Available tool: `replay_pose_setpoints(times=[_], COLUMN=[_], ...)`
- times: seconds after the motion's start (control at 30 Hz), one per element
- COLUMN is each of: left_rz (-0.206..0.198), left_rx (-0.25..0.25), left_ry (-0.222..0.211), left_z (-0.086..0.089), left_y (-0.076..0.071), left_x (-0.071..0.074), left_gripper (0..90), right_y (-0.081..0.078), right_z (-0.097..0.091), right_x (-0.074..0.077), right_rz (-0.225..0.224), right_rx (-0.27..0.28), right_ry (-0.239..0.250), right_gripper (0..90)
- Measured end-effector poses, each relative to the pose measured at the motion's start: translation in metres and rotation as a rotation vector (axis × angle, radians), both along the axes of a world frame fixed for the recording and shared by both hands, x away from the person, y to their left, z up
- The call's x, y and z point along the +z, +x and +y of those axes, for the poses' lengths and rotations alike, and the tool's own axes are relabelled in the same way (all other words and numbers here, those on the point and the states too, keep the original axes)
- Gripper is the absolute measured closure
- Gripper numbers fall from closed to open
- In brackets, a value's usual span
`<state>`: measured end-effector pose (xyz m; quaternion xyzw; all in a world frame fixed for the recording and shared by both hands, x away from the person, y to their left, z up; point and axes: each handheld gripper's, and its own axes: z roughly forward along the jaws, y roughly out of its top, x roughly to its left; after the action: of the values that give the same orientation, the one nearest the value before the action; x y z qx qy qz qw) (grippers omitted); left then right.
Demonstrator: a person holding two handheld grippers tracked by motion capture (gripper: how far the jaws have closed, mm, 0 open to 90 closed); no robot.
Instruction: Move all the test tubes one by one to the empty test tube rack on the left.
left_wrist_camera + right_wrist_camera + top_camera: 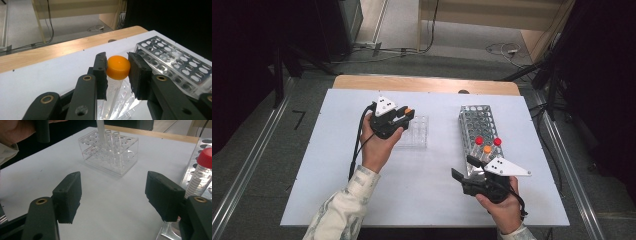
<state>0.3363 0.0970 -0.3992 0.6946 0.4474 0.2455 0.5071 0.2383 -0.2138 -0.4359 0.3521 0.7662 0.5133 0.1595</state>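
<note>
My left gripper (406, 114) is shut on the orange cap (118, 67) of a clear plastic tube (111, 96). The tube hangs upright over the small clear plastic rack (417, 132), its lower end at the rack's holes (101, 131). In the left gripper view both pads press on the sides of the cap. My right gripper (463, 167) stands open near the table's front, just in front of the metal rack (479, 125). Nothing lies between its jaws (113, 195). The metal rack holds two red-capped tubes (479, 140) and one orange-capped tube (487, 149).
The white tabletop (337, 165) ends at a wooden strip (422, 83) at the far edge. Metal rails run along both sides of the table. Cables lie on the floor beyond it.
</note>
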Motion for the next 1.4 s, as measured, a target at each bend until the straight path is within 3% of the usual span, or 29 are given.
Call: replay_pose_setpoints(times=[0.33,0.67,0.77,0.93,1.0,1.4], left_rz=[0.039,0.043,0.037,0.035,0.036,0.066], left_rx=[0.01,0.009,0.01,0.003,-0.002,-0.016], left_ry=[0.019,-0.004,-0.02,-0.084,-0.087,-0.09], left_z=[-0.002,-0.002,0.001,0.004,0.004,0.007], left_y=[0.001,0.0,-0.003,-0.009,-0.012,-0.02], left_x=[-0.024,-0.026,-0.022,-0.016,-0.014,-0.015], left_gripper=[70.0,62.1,56.1,34.1,28.4,19.2], right_y=[0.0,0.0,0.0,-0.001,-0.003,-0.008], right_z=[-0.001,0.0,-0.001,-0.006,-0.009,-0.042], right_x=[0.0,-0.001,0.0,0.001,0.001,0.001], right_rz=[0.003,0.004,0.002,0.0,-0.005,-0.026], right_rx=[0.0,0.002,0.001,-0.004,-0.008,-0.108], right_ry=[-0.001,-0.003,-0.002,0.009,0.006,-0.011], right_gripper=[28.0,28.0,28.0,25.9,25.5,24.1])
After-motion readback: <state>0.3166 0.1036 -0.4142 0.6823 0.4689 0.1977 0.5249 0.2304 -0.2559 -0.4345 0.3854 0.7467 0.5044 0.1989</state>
